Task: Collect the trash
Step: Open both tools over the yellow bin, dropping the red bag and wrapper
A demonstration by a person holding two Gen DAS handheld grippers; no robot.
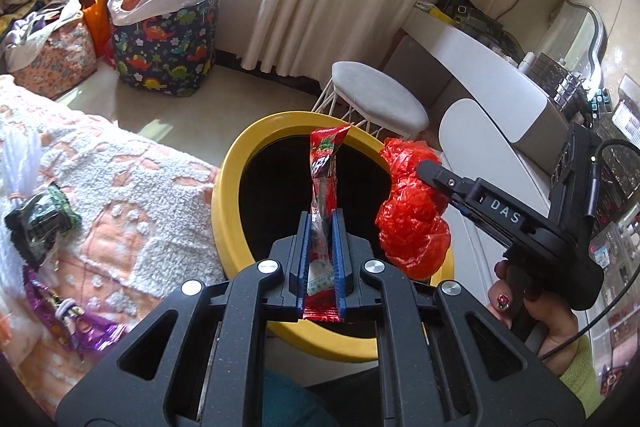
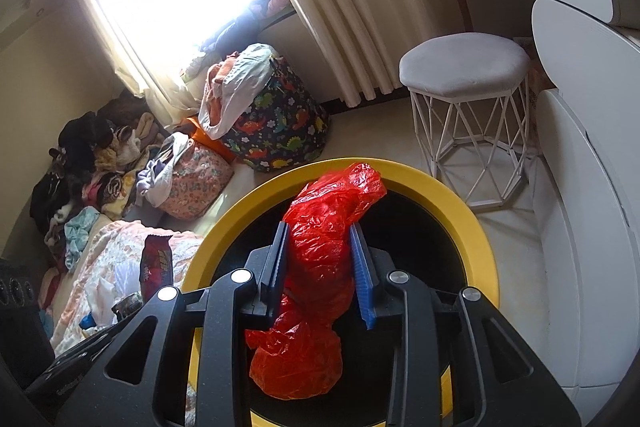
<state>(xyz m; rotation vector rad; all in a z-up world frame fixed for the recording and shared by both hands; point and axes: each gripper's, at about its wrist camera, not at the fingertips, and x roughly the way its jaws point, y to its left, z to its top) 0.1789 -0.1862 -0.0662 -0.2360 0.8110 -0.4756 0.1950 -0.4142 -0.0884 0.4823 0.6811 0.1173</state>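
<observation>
Trash is already in both of your grippers and hangs over the yellow-rimmed bin, so you are at the drop-off step. Your left gripper is clamped on a red snack wrapper, a long, thin, glossy sachet that stands up between the blue pads over the bin's dark opening. Your right gripper has a crumpled red plastic bag between its pads, bulging above and sagging below them; the jaws stand partly apart, and I cannot tell how firmly they press. Next, I judge, you need to spread each gripper while it is over the opening so both pieces fall inside. More wrappers lie on the bed beside the bin.
</observation>
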